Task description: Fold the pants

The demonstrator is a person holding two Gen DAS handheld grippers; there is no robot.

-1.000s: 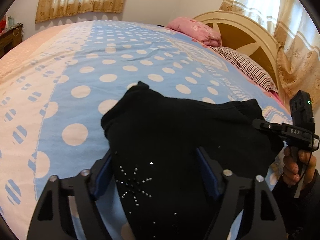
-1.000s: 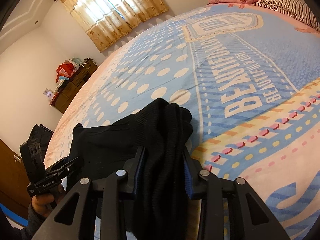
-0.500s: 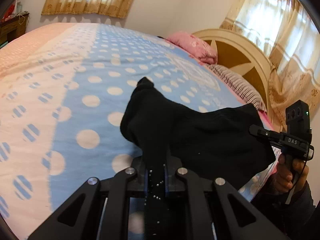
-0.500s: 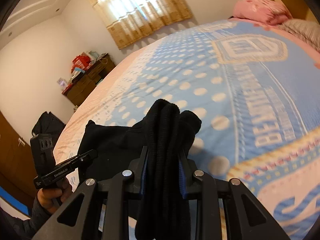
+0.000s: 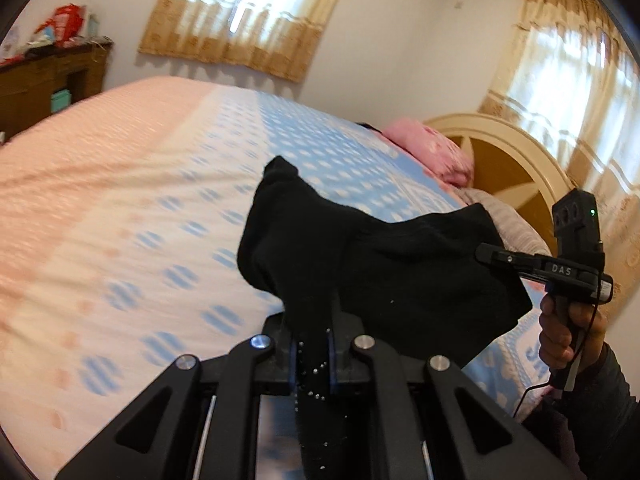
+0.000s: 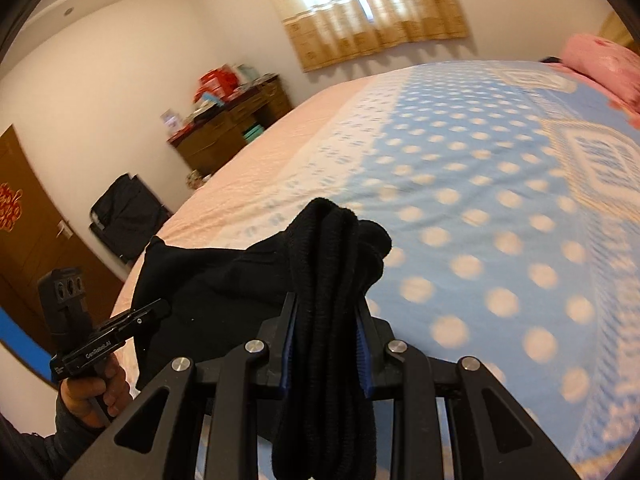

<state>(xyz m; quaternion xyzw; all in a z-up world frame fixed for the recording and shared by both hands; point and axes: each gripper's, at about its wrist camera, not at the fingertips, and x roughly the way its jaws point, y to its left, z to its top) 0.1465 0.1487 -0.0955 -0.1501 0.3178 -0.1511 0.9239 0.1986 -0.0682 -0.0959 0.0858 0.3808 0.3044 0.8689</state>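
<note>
Left wrist: both tongs [image 5: 313, 354] clamp pants [image 5: 360, 256].

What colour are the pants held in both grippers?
Black knit pants, with small silver studs on one part; the studs show best in the left wrist view.

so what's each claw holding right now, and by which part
Both hold the black pants: the left claw pinches a studded edge, the right claw a thick ribbed bunch, possibly the waistband.
</note>
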